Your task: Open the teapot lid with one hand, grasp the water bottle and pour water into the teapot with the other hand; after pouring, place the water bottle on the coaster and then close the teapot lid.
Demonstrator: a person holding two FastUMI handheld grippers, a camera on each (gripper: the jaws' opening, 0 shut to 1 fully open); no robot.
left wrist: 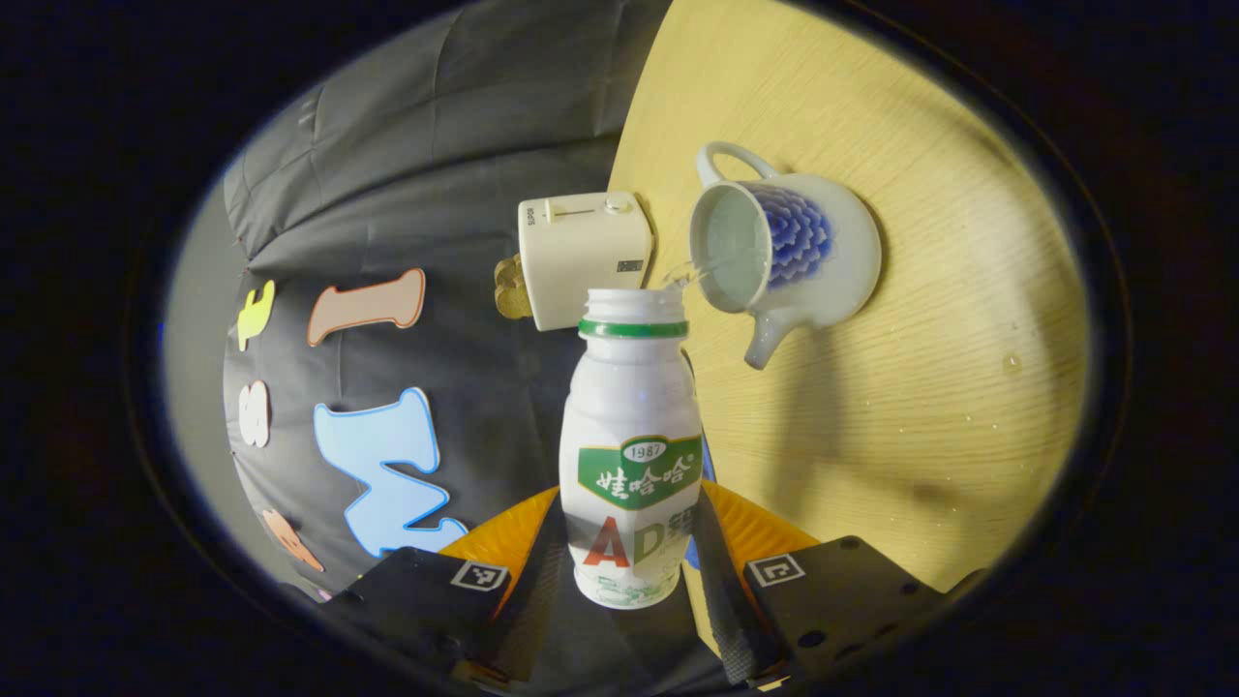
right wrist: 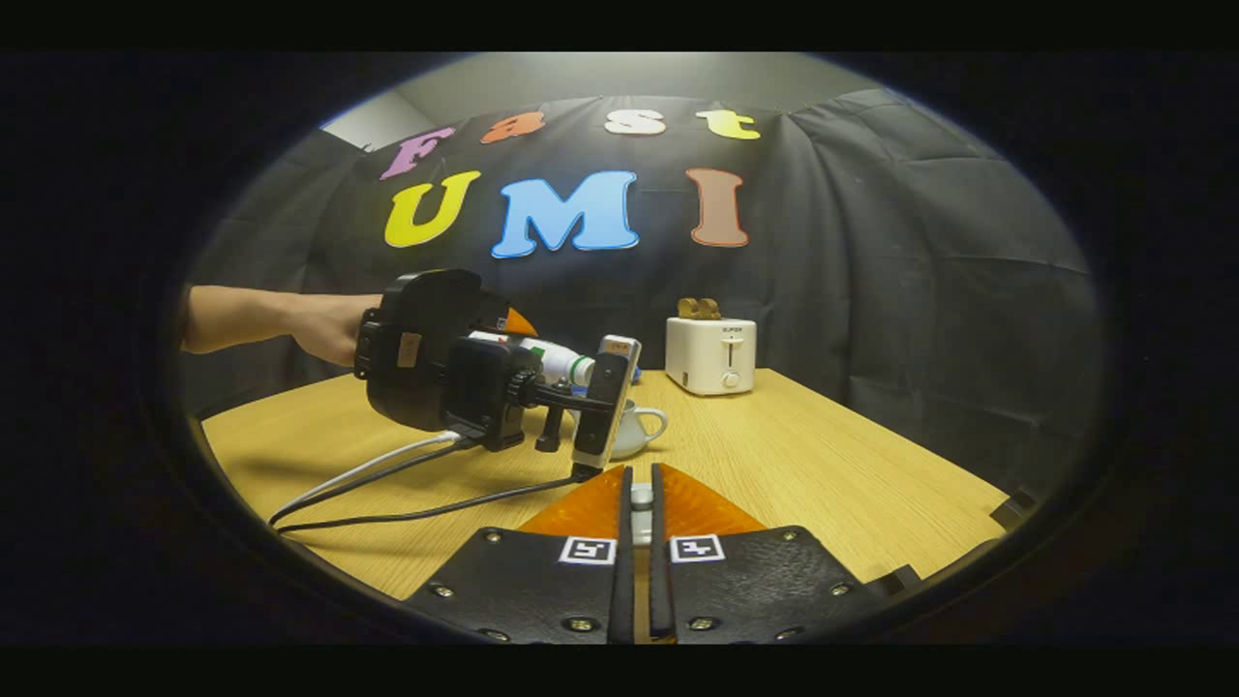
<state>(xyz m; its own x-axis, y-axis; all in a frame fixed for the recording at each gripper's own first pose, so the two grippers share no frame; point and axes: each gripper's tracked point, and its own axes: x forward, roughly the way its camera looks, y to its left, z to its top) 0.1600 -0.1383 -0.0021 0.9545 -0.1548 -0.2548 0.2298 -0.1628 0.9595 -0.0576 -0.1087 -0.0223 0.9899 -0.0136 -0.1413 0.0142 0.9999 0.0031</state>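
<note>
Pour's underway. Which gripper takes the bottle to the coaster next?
Left. The left gripper is shut on the water bottle, tipped over the open teapot. The right gripper is pinching something small, probably the lid. No coaster is in view.

In the right gripper view we see the teapot point(right wrist: 641, 426) mostly hidden behind the left gripper point(right wrist: 590, 387) at ten o'clock of our own fingers; the water bottle point(right wrist: 547, 360) shows partly. Something small sits pinched between the right gripper point(right wrist: 640, 503) fingers; we cannot tell what.
</note>
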